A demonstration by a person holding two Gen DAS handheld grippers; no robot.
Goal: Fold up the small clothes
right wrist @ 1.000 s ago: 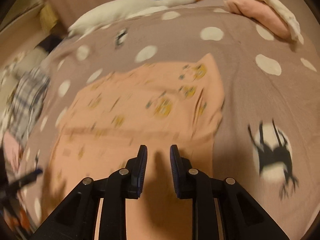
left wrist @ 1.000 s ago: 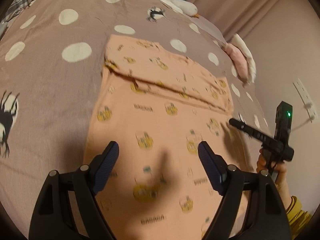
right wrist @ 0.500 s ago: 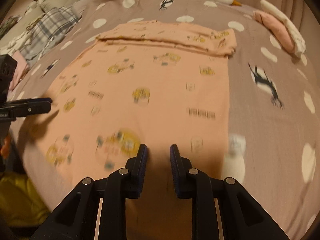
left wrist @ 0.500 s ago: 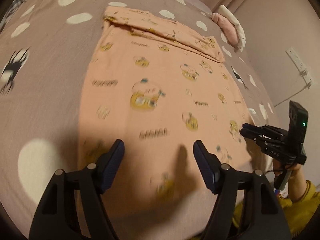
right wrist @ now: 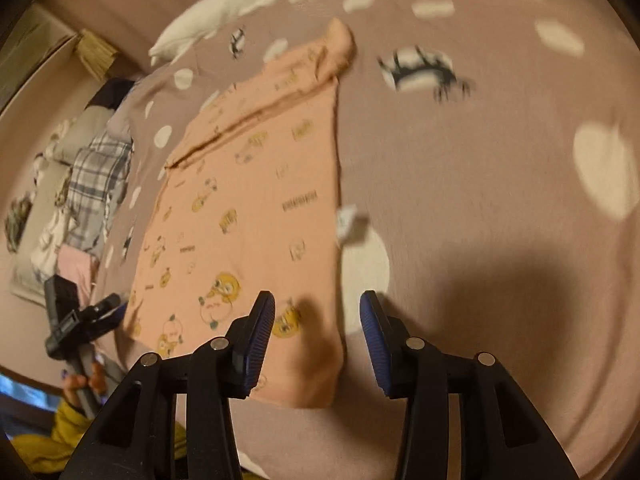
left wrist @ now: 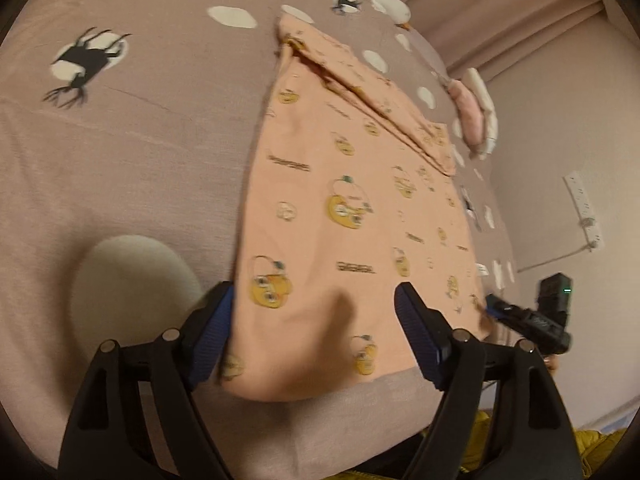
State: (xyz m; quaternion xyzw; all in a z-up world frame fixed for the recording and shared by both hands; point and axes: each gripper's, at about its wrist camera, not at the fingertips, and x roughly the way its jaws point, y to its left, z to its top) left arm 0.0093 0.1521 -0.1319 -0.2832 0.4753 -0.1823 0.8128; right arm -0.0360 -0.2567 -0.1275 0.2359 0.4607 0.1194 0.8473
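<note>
A peach garment [left wrist: 352, 208] with yellow cartoon prints lies flat on the bed, its far end folded over. It also shows in the right wrist view [right wrist: 256, 216]. My left gripper [left wrist: 314, 332] is open and empty, just above the garment's near left corner. My right gripper [right wrist: 318, 338] is open and empty, over the garment's near right corner. The right gripper shows in the left wrist view [left wrist: 524, 318] at the garment's right corner. The left gripper shows in the right wrist view [right wrist: 92, 314] at the left corner.
The bed cover [left wrist: 120, 152] is mauve with cream dots and black deer prints. A white goose plush [right wrist: 224, 12] lies at the far end. Plaid and pink clothes [right wrist: 92, 184] are piled on the left. A pink and white pillow [left wrist: 476, 112] lies by the wall.
Both grippers have drawn back to the garment's near edge and spread toward its two corners. The right gripper has opened from shut.
</note>
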